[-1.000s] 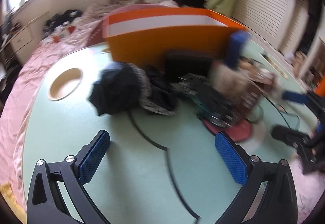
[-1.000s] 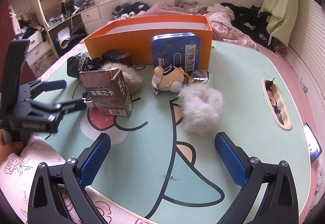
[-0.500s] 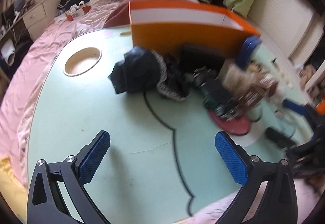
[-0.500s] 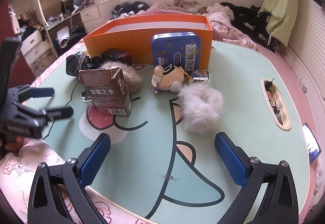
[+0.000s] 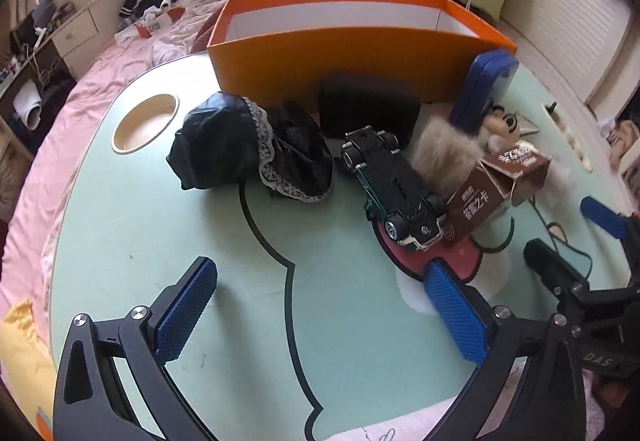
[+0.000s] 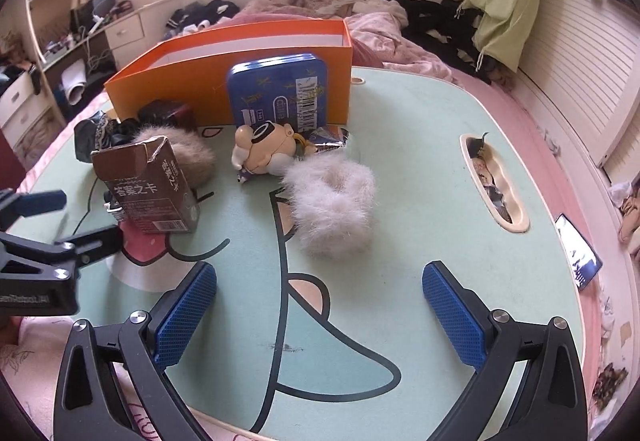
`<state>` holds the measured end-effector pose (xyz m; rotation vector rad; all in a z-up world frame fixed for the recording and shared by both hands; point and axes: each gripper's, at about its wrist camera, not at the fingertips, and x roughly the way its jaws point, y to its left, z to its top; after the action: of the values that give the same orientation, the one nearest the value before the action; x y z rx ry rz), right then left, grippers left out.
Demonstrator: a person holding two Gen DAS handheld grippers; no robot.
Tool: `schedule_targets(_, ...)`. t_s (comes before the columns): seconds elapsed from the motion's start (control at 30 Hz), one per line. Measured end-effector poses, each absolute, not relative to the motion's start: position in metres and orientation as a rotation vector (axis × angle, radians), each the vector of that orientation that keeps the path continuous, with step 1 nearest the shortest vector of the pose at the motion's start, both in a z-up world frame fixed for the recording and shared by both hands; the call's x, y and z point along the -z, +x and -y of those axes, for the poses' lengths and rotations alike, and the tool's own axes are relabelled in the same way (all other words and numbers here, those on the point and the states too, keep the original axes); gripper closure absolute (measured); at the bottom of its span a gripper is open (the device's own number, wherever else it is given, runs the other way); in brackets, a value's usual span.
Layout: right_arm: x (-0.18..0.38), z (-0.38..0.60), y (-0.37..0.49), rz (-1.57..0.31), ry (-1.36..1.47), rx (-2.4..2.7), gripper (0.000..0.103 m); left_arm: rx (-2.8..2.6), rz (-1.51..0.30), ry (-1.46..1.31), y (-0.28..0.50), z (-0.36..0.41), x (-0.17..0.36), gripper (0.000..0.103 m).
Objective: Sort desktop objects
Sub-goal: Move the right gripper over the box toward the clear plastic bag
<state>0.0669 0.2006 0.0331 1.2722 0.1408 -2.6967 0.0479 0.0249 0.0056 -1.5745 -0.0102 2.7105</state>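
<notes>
We should pick one item and come down squarely over it, jaws kept wide until they straddle it. Both tongs, left and right, gape wide and hold nothing. The car lies ahead of the left tongs, slightly right; the scrunchie sits just ahead of the right tongs, the box beyond.

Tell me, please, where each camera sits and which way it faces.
Left wrist: on the left gripper, jaws open, low over the table, facing the toy car and orange box; the right gripper shows at the right edge.
Right wrist: on the right gripper, jaws open, facing the white fur ring and blue tin; the left gripper shows at the left edge.
Shared: box, tin, brown carton.
</notes>
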Motion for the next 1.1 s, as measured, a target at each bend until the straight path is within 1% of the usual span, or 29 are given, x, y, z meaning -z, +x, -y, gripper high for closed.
schedule_targets(0.23,-0.034,-0.200,0.066,-0.139,1.261,2.677,0.001,-2.701,0.039,-1.589,0.043,-0.015,-0.002,0.000)
schedule_targets(0.33,-0.049,-0.201,0.063,-0.087,1.191,2.631,0.021,-2.693,0.041,-1.587,0.040,-0.012,-0.002,0.000)
schedule_targets(0.37,-0.064,-0.201,0.058,-0.063,1.159,2.633,0.022,-2.691,0.040,-1.586,0.041,-0.013,-0.004,0.000)
schedule_targets(0.47,-0.106,-0.189,0.031,-0.023,1.070,2.594,0.022,-2.691,0.038,-1.583,0.042,-0.013,-0.004,0.000)
schedule_targets(0.5,-0.118,-0.180,0.013,-0.020,1.080,2.546,0.022,-2.691,0.037,-1.582,0.042,-0.014,-0.005,0.000)
schedule_targets(0.6,-0.131,-0.142,-0.049,-0.033,1.237,2.443,0.022,-2.690,0.036,-1.582,0.042,-0.014,-0.005,0.000)
schedule_targets(0.7,-0.126,-0.108,-0.102,0.030,1.394,2.317,0.022,-2.688,0.035,-1.580,0.042,-0.015,-0.005,0.000)
schedule_targets(0.73,-0.122,-0.097,-0.115,0.032,1.437,2.285,0.022,-2.686,0.034,-1.576,0.041,-0.014,-0.006,0.000)
schedule_targets(0.77,-0.116,-0.082,-0.127,-0.004,1.481,2.278,0.022,-2.685,0.032,-1.572,0.041,-0.014,-0.006,0.000)
schedule_targets(0.83,-0.105,-0.069,-0.137,-0.040,1.532,2.273,0.022,-2.682,0.033,-1.565,0.041,-0.013,-0.005,0.000)
schedule_targets(0.97,-0.073,-0.055,-0.150,-0.029,1.670,2.207,0.022,-2.688,0.038,-1.560,0.042,-0.011,-0.005,0.000)
schedule_targets(1.1,-0.056,-0.056,-0.153,-0.051,1.722,2.192,0.022,-2.697,0.042,-1.550,0.041,-0.009,-0.005,0.000)
